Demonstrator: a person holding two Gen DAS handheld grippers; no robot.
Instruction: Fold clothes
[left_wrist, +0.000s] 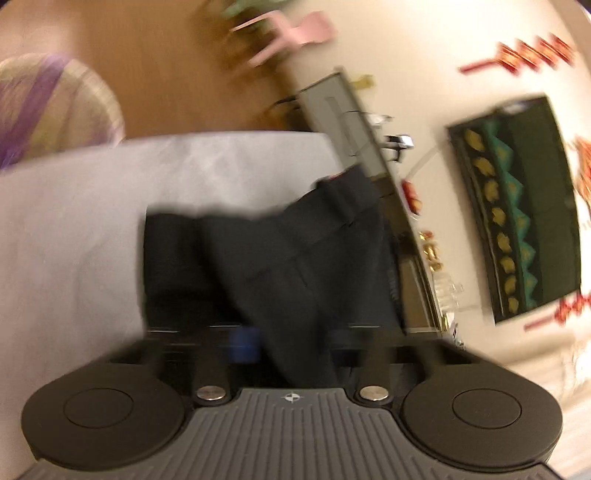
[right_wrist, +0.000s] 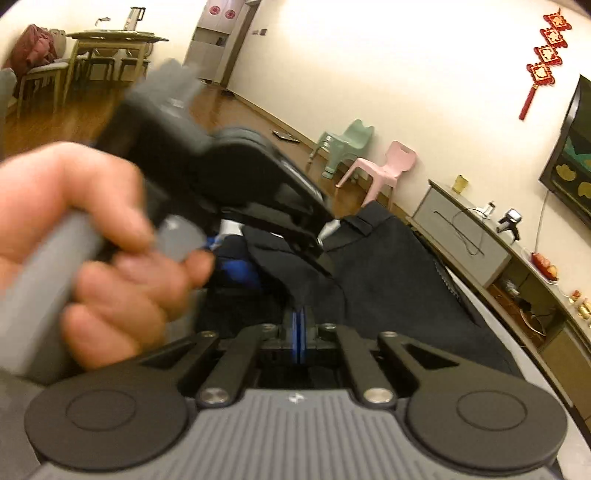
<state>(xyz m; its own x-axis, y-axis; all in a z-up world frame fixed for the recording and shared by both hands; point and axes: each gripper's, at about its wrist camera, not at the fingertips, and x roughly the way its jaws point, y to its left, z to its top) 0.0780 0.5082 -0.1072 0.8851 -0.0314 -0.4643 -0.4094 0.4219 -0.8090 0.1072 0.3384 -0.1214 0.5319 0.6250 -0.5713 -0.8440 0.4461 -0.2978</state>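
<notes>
Ribbed grey right gripper (right_wrist: 300, 325) body, black round pivots, silver screws, seemingly blue pads.

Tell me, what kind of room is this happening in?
Most likely a home living room. A dark wall-mounted television hangs above a long low cabinet, small pink and green plastic chairs stand on the wooden floor, and a dining table with chairs sits further back.

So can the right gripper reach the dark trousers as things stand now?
Probably yes: the right gripper already seems shut on the dark trousers, and nothing stands between them, though the left gripper is close.
</notes>
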